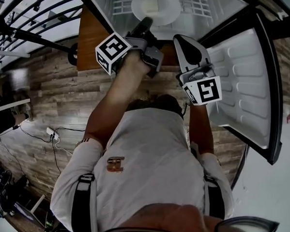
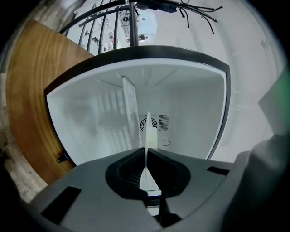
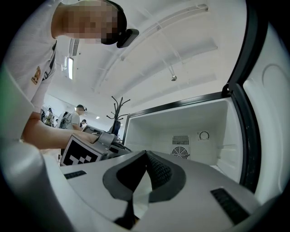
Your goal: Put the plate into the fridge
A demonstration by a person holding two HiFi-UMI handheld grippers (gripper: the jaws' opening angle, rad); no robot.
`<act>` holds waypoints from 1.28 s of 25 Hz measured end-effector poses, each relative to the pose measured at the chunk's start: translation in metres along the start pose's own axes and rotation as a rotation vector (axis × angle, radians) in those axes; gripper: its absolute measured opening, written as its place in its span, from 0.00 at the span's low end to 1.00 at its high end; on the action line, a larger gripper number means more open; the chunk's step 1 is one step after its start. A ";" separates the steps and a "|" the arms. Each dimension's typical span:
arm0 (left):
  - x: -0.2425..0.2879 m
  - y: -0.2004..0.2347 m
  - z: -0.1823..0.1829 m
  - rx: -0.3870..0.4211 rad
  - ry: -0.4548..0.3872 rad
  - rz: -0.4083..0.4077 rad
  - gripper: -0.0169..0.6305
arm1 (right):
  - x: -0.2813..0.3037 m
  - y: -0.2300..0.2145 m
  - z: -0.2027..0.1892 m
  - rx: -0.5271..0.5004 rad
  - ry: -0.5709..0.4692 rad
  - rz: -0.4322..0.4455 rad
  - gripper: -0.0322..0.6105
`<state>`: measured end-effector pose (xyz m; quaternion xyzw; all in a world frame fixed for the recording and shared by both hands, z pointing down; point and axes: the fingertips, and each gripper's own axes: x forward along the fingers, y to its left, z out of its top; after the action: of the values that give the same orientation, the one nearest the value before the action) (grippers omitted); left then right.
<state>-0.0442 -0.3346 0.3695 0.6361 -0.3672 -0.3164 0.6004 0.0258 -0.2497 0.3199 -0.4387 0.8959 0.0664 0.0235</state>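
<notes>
Head view: left hand-held gripper [image 1: 144,25] is clamped on the near rim of the white plate [image 1: 155,7], which sits over the wire shelf [image 1: 199,4] inside the open fridge [image 1: 102,4]. Left gripper view: plate edge-on between the pinching jaws. Right gripper view: right hand-held gripper [image 3: 145,156] clenched, nothing in it.

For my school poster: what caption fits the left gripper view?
The left gripper clamps the plate edge-on in its jaws, facing the open fridge.

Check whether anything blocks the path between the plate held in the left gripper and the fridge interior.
Nothing visible does. The fridge door stands swung open at the right, and the plate, clamped in the left gripper, hangs over the wire shelf with only the bare back wall ahead.
</notes>
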 end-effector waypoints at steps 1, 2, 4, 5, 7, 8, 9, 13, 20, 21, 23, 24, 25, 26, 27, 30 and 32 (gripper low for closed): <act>0.002 0.001 0.000 -0.004 0.002 0.002 0.07 | 0.001 0.000 -0.001 -0.001 0.002 0.001 0.10; 0.003 0.002 0.000 -0.008 0.002 0.004 0.07 | 0.002 -0.001 -0.001 -0.001 0.003 0.002 0.10; 0.005 0.003 0.000 -0.013 -0.002 0.007 0.07 | 0.004 -0.002 -0.002 -0.001 0.004 0.006 0.10; 0.006 0.004 0.001 -0.016 -0.006 0.009 0.07 | 0.005 -0.003 -0.001 -0.002 0.004 0.009 0.10; 0.010 0.004 0.003 -0.021 -0.017 0.013 0.07 | 0.008 -0.006 -0.002 -0.003 0.006 0.018 0.10; 0.013 0.005 0.003 -0.024 -0.023 0.016 0.07 | 0.009 -0.008 -0.003 -0.002 0.010 0.022 0.10; 0.015 0.005 0.003 -0.028 -0.028 0.020 0.07 | 0.010 -0.011 -0.004 -0.001 0.013 0.026 0.10; 0.022 0.001 0.003 -0.039 -0.050 0.033 0.07 | 0.010 -0.018 0.003 0.003 0.012 0.038 0.10; 0.043 0.012 -0.004 -0.068 -0.087 0.060 0.07 | 0.006 -0.034 -0.006 0.017 0.000 0.063 0.10; 0.046 0.012 -0.006 -0.071 -0.090 0.062 0.07 | 0.005 -0.037 -0.005 0.019 -0.003 0.067 0.10; 0.051 0.013 -0.009 -0.075 -0.096 0.068 0.07 | 0.004 -0.040 -0.005 0.025 -0.009 0.073 0.10; 0.053 0.013 -0.011 -0.076 -0.098 0.070 0.07 | 0.003 -0.041 -0.006 0.027 -0.011 0.075 0.10; 0.054 0.014 -0.011 -0.077 -0.100 0.073 0.07 | 0.002 -0.042 -0.007 0.030 -0.012 0.077 0.10; 0.056 0.015 -0.012 -0.077 -0.102 0.075 0.07 | 0.002 -0.043 -0.008 0.032 -0.012 0.078 0.10; 0.057 0.015 -0.012 -0.077 -0.105 0.077 0.07 | 0.002 -0.043 -0.008 0.033 -0.012 0.079 0.10; 0.062 0.015 -0.012 -0.079 -0.110 0.081 0.07 | 0.002 -0.046 -0.009 0.036 -0.013 0.082 0.10; 0.065 0.013 -0.011 -0.080 -0.114 0.082 0.07 | 0.002 -0.048 -0.009 0.037 -0.013 0.084 0.10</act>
<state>-0.0013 -0.3840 0.3863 0.5769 -0.4134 -0.3417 0.6160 0.0629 -0.2815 0.3236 -0.4000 0.9143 0.0537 0.0345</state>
